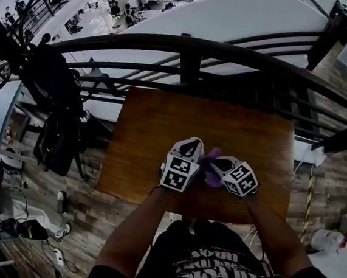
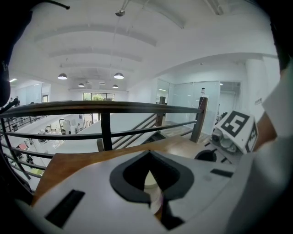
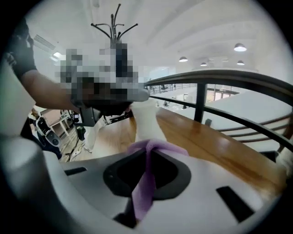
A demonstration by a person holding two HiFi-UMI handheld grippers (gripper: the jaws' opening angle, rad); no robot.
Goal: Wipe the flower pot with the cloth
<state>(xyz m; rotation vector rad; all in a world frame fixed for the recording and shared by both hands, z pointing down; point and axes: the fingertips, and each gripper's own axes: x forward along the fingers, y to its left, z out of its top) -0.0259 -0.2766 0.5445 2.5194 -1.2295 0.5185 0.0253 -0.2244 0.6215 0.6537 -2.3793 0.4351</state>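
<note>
Both grips are in place, so setup looks done. The right gripper (image 3: pixel 145 157) has its jaws pinched tight on the purple cloth (image 3: pixel 146 176), which bunches out past the tips and hangs back through the jaw opening. The left gripper (image 2: pixel 153 197) is closed on something cream-white wedged between its pads. That is most likely the wall or rim of the white flower pot (image 3: pixel 144 119), which the right gripper view shows directly ahead with a dark gripper body over its top. In the head view the two grippers sit close together over the near part of the wooden table (image 1: pixel 156 124), cloth between them, with the pot almost fully hidden under them. It cannot be seen whether the pot rests on the table or is lifted. The cloth bunch lies right against the pot's lower side in the right gripper view, and contact looks likely but isn't certain. Judgement: the wipe is at its start or under way. The pot shows no dirt or streaks, so the wiped fraction can't be read. What's left is to work the cloth around the sides and rim, probably turning the pot to reach the far face, then set both down. The black railing (image 1: pixel 188 45) behind the table is well clear.
</note>
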